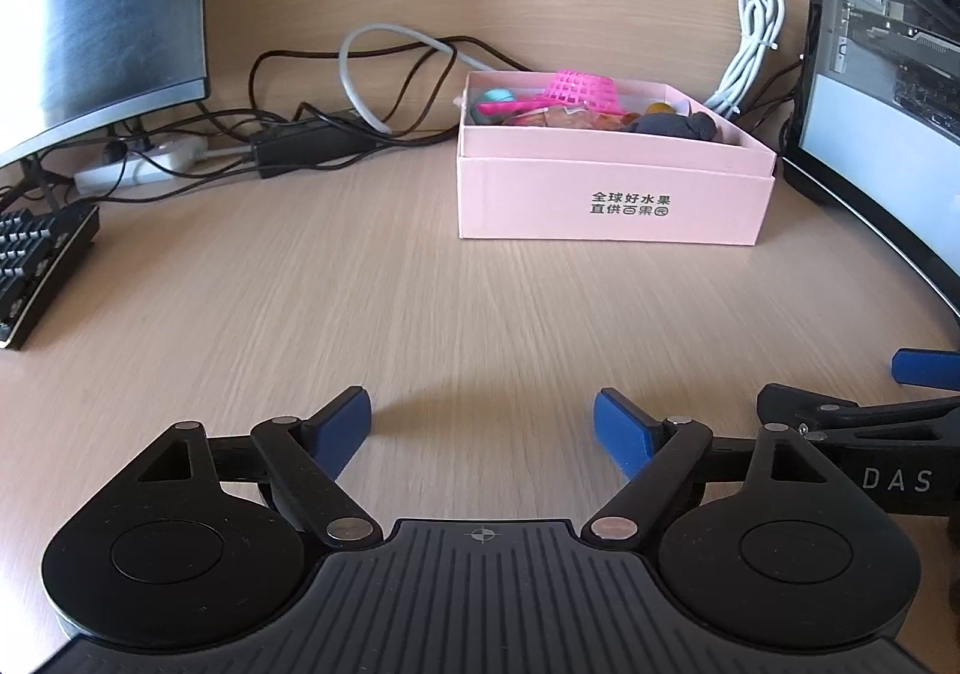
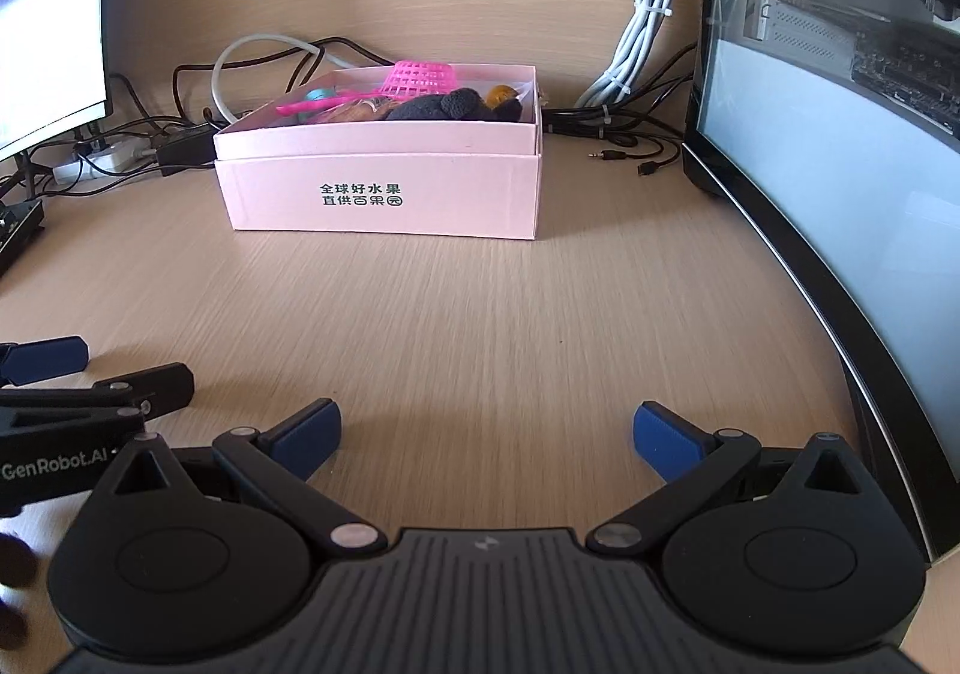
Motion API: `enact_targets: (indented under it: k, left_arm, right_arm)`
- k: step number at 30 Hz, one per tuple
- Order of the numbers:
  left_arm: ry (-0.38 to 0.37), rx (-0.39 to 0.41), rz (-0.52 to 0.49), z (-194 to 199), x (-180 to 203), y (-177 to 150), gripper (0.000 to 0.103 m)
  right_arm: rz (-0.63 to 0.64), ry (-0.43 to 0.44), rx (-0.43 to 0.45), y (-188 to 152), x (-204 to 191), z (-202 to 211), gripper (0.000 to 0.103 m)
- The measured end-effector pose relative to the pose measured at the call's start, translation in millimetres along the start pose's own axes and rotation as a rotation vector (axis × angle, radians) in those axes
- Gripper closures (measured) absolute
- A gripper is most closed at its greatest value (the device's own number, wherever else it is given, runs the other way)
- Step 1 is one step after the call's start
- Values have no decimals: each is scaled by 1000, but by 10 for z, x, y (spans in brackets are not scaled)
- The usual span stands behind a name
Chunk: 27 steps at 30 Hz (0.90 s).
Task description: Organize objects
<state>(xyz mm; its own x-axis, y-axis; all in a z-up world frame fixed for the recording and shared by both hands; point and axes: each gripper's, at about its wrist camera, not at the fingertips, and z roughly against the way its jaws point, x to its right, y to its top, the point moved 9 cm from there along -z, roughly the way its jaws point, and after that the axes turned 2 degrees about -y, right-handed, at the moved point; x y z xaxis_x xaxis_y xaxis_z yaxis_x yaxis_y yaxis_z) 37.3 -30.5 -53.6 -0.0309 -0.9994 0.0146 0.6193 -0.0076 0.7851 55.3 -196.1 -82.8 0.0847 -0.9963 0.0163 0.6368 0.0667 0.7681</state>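
Behind both gaping hand-held grippers, pink box [image 1: 612,194] — long side facing, probably full

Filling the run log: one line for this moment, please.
left gripper: open, empty | right gripper: open, empty | pink box: full, on desk

A wooden desk [image 1: 456,308] with a light grain fills the middle of both views. At its left side stands a dark monitor [image 1: 90,14], and below it the corner of a black keyboard [image 1: 42,266] lies near the edge. Behind them a white power strip [image 1: 144,164] and a black adapter [image 1: 306,143] rest among tangled black cables [image 1: 282,68]. A grey cable [image 1: 384,74] makes a loop near the wall. A bundle of white cable [image 2: 645,14], held by ties, hangs at the back. At the right a computer case [image 2: 840,74] with a glass side shows its inner parts. A small audio plug [image 2: 606,155] lies on the desk beside the case.
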Motion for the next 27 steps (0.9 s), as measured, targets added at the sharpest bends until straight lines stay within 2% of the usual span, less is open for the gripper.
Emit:
enact_targets:
  k: [27]
  left_arm:
    - [4,-1,2,-2,-8,0,15]
  right_arm:
    - [-2,1,0,29,-1,-34,0]
